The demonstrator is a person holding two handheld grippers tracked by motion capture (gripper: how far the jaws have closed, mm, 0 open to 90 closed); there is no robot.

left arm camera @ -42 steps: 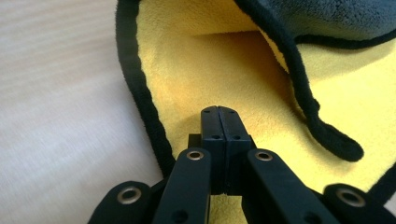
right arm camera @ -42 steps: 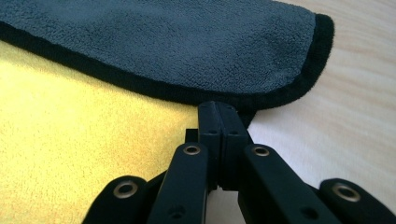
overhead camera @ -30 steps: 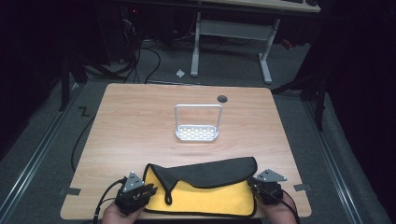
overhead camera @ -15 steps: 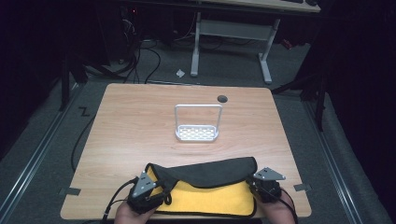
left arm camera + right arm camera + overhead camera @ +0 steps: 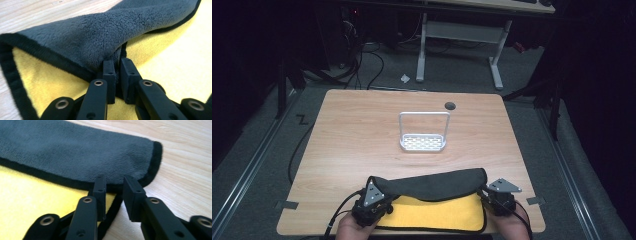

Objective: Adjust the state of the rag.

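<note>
A cloth (image 5: 432, 184), yellow on one face and dark grey on the other with a black hem, lies at the table's near edge. Its far part is folded back over the yellow. My left gripper (image 5: 387, 205) is at the cloth's left end. Its jaws have just been closing and now pinch a fold of the grey cloth (image 5: 100, 32) between the left gripper's (image 5: 118, 68) pads. My right gripper (image 5: 486, 198) is at the right end. The right gripper's (image 5: 115, 188) jaws have just been opening and stand apart over the hem of the cloth (image 5: 75, 152), not pressing it.
A small white wire rack (image 5: 423, 143) with an upright handle stands mid-table. A dark round hole (image 5: 450, 105) sits near the far edge of the wooden table (image 5: 357, 125). Beyond the table are cables and desk legs on a grey floor.
The left gripper moved right onto the cloth's left end and shut on the fold there. The loose flap at that end is now drawn flat. The right hand stayed put.
</note>
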